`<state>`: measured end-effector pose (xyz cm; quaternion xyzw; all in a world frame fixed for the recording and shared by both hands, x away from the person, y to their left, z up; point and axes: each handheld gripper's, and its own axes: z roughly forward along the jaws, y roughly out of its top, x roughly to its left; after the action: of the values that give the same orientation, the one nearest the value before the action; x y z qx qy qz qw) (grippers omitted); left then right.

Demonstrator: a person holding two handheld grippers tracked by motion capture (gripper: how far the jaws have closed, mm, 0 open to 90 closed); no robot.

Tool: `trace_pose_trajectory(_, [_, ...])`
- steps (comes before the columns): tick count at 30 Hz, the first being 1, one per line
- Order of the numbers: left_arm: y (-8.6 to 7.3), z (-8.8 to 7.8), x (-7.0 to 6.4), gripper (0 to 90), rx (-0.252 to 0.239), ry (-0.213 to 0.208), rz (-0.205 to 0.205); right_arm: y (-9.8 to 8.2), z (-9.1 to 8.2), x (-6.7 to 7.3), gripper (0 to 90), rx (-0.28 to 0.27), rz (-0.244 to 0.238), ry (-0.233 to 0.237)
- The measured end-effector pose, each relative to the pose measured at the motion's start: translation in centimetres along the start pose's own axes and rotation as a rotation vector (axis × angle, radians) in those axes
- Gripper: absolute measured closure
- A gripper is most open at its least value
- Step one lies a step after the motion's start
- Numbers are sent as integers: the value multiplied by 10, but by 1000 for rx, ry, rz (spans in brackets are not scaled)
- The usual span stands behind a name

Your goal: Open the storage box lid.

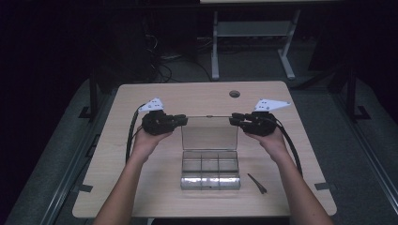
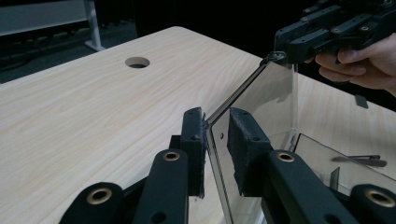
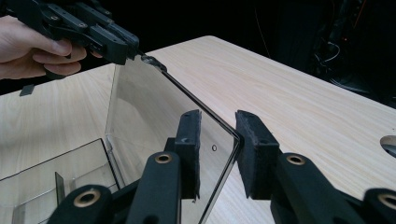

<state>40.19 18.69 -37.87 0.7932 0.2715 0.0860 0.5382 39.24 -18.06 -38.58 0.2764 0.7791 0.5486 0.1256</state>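
Clear lid [image 1: 209, 132] upright between both grippers' jaws: left gripper [image 2: 217, 140] touching one pad, right gripper [image 3: 218, 140] slack.

Both black two-jaw grippers, the left gripper [image 1: 184, 120] and the right gripper [image 1: 233, 120], are showing matt black linkage arms with brass-coloured pivot bushings and dark, rough foam pads [image 2: 243, 140] on the jaws. Each is carrying a pale grey three-cornered plate [image 1: 151, 105] on top. Black cables [image 1: 130, 136] are trailing from both. The forearms are bare, no sleeves.
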Motion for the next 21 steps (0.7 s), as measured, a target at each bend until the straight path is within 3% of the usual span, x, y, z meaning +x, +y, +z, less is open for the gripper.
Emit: trace_pose_trajectory(21, [-4, 14, 16, 725, 12, -15, -45, -7, 10, -14, 668, 16, 35, -2])
